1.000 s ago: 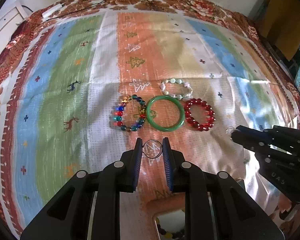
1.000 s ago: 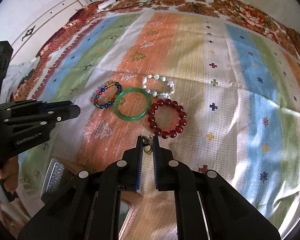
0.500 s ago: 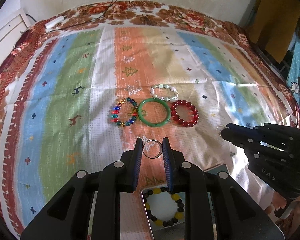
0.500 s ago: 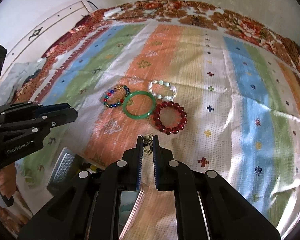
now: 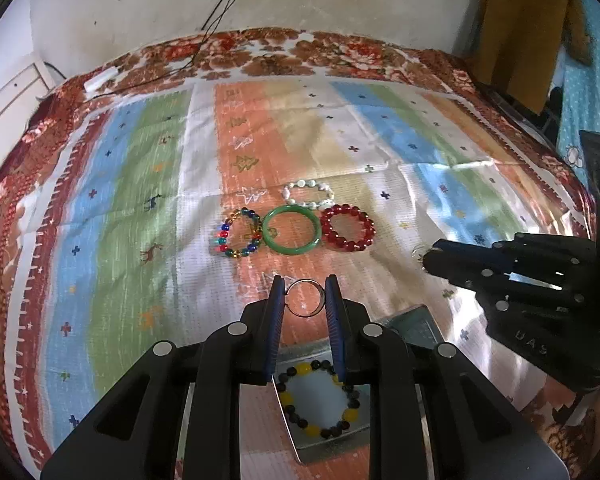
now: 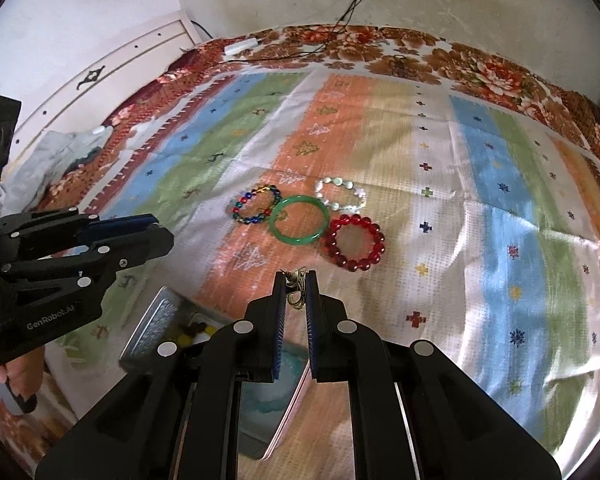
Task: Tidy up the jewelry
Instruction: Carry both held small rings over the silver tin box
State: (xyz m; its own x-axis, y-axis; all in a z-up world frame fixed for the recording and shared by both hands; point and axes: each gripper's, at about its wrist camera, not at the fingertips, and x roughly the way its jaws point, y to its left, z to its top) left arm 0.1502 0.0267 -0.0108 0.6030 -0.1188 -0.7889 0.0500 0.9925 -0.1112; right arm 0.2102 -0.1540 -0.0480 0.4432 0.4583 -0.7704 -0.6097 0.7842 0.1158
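Two grippers are in your hands, and each one carries something small. Your left gripper [image 5: 303, 298] has its jaws drawn in to a narrow gap and pinches a thin silver ring [image 5: 305, 298] upright between the blue pads. Your right gripper [image 6: 296, 292] has its jaws almost fully together on a small, tangled, gold-coloured piece [image 6: 295, 289]; it is too small to tell what kind of jewelry it is.

Below and just behind the left jaws sits an open metal tin [image 5: 410, 326]. Inside it lies one bracelet of yellow and dark beads [image 5: 320, 400] on a pale lining; the rest of the inside is hidden by your gripper. From the right wrist view the same tin shows beneath and to the left of the right jaws, with a few of those beads peeking out.

Ahead of both pairs of jaws, four bracelets rest on the striped cloth [image 5: 120, 208]: a multicoloured bead bracelet [image 5: 238, 233], a green bangle [image 5: 292, 230] touching it, a red bead bracelet [image 5: 347, 227] just beside the bangle, and a white bead bracelet [image 5: 309, 193] just beyond them.
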